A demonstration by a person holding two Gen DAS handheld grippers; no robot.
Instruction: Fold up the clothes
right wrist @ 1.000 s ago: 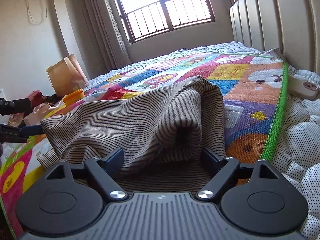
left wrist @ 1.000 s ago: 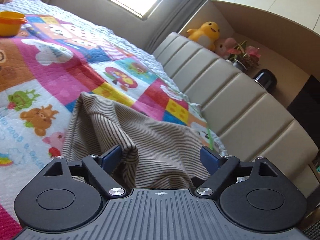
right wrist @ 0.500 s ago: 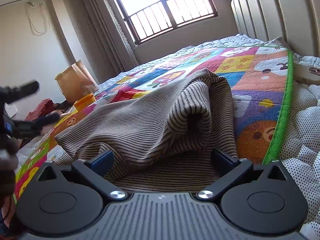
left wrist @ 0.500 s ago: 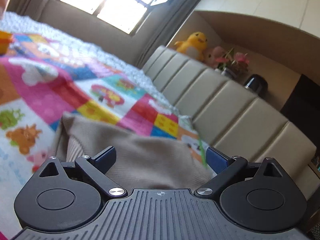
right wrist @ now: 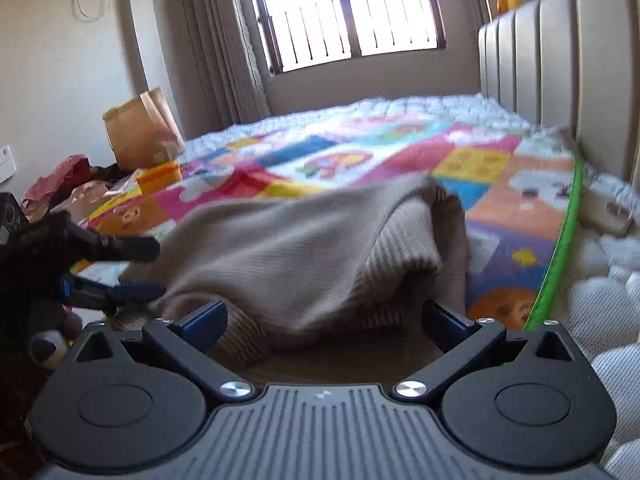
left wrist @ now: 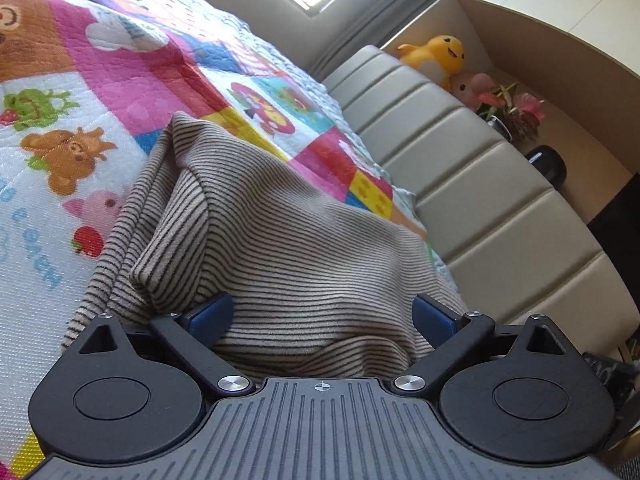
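A tan knit garment with thin dark stripes [left wrist: 288, 232] lies heaped and loosely folded on the colourful quilt [left wrist: 120, 80]. My left gripper [left wrist: 322, 312] is open at the garment's near edge. Cloth lies between its blue pads [left wrist: 212, 314], which do not press on it. My right gripper [right wrist: 326, 318] is open too, its wide jaws around a bulging fold of the garment [right wrist: 288, 248] without pinching it. The right wrist view is blurred. In it the left gripper [right wrist: 152, 270] shows at the left edge, by the garment's other end.
A padded beige headboard [left wrist: 480, 184] runs along the quilt's right side. An orange container [right wrist: 158, 176] and a brown paper bag [right wrist: 140, 132] sit at the far left of the bed. A yellow plush toy [left wrist: 436, 56] and a potted plant [left wrist: 512, 112] stand on a shelf behind the headboard.
Both grippers' jaws have spread wider, freeing the cloth. The left gripper dipped lower over the garment. The right gripper rose a little, and the left gripper came into its view.
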